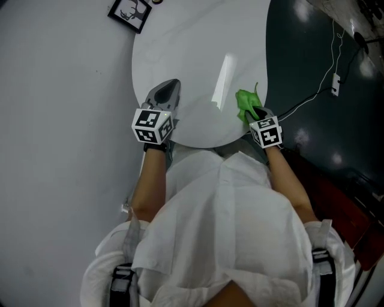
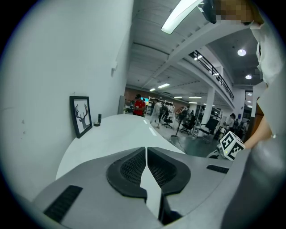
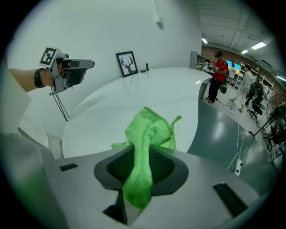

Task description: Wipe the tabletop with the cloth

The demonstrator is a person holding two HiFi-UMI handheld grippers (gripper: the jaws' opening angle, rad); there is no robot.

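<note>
**Get the cloth flat on the table before I sweep**

Head view: my right gripper (image 1: 257,114) is at the near right edge of the round white tabletop (image 1: 192,54), clamped on the green cloth (image 1: 245,102). The cloth sticks out ahead of the jaws in a bunch, over the table's rim. My left gripper (image 1: 168,90) hangs over the near left part of the table with nothing in it. A framed picture (image 1: 129,12) stands at the far edge, well apart from both grippers.

Left gripper view: the jaws are pressed together and empty. The bare tabletop (image 2: 116,134) runs out beyond them to the deer picture (image 2: 81,115). I judge this hand has no part in the wipe and should stay clear of the sweep.

Right gripper view: the cloth (image 3: 147,134) runs between the jaws. A tail hangs back toward me and a folded wad stands up past the tips. It looks lifted off the surface, though I cannot tell for sure. To wipe well, I think I should tilt the gripper down so the wad lies broad on the table. Then I should press lightly and pull in overlapping passes. The grip seems narrow, so pressing hard could drag the cloth out.
</note>
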